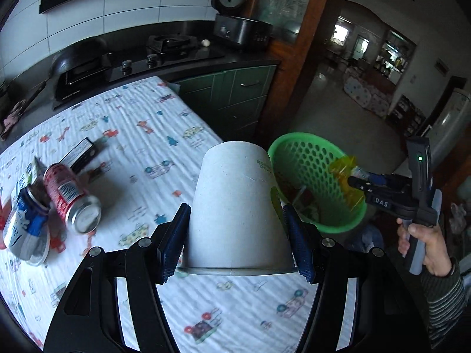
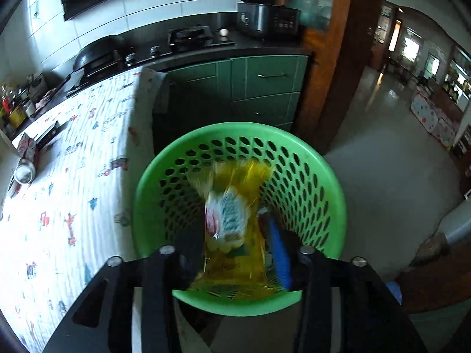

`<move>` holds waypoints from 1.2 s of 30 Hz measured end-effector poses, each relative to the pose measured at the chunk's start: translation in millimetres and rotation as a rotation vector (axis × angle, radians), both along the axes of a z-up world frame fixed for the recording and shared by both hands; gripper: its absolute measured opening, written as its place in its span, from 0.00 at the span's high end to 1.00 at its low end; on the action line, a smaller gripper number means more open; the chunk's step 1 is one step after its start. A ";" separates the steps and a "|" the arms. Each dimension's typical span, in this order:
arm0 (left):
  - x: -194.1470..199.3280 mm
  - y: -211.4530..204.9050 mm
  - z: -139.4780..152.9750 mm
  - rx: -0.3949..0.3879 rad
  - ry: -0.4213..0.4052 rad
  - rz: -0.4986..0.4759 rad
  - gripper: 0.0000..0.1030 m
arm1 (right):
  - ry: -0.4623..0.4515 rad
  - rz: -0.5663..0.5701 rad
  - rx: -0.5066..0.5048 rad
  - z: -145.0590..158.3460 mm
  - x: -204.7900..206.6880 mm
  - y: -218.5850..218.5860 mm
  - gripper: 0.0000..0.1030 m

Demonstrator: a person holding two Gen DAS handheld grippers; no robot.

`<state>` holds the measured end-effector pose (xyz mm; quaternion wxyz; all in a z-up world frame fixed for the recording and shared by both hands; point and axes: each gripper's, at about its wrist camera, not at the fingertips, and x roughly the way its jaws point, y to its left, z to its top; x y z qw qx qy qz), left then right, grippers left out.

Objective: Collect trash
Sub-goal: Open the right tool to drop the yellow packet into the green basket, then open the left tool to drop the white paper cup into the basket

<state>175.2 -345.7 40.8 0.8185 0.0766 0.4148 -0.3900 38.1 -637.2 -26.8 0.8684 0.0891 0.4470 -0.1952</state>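
A: Trash first: the left gripper (image 1: 235, 229) is clenched on a pale grey paper cup (image 1: 235, 206), held upside down with its blue pads (image 1: 173, 241) squeezing the walls, above the white printed tablecloth (image 1: 147, 135).

B: Inverted probably because it was grabbed from the side, rim nearest the camera. And the right one?

A: The right gripper (image 2: 235, 253) hangs over the green perforated plastic basket (image 2: 235, 135) beside the table. Between its fingers sits a yellow transparent snack wrapper (image 2: 232, 214), blurred; I cannot tell whether it is gripped or already let go.

B: Held there so it lands inside, I'd say.

A: Outward on the cloth: two drink cans, a crushed blue-and-white can (image 1: 26, 226) and a red dented can (image 1: 70, 197) lying touching, plus one flat black box (image 1: 79, 154) just behind.

B: So one cup, one wrapper, two cans, one box, one basket.
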 end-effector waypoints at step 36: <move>-7.4 -130.5 -13.8 -0.033 -0.029 -0.141 0.24 | -0.157 0.052 0.006 26.5 -55.7 17.6 0.27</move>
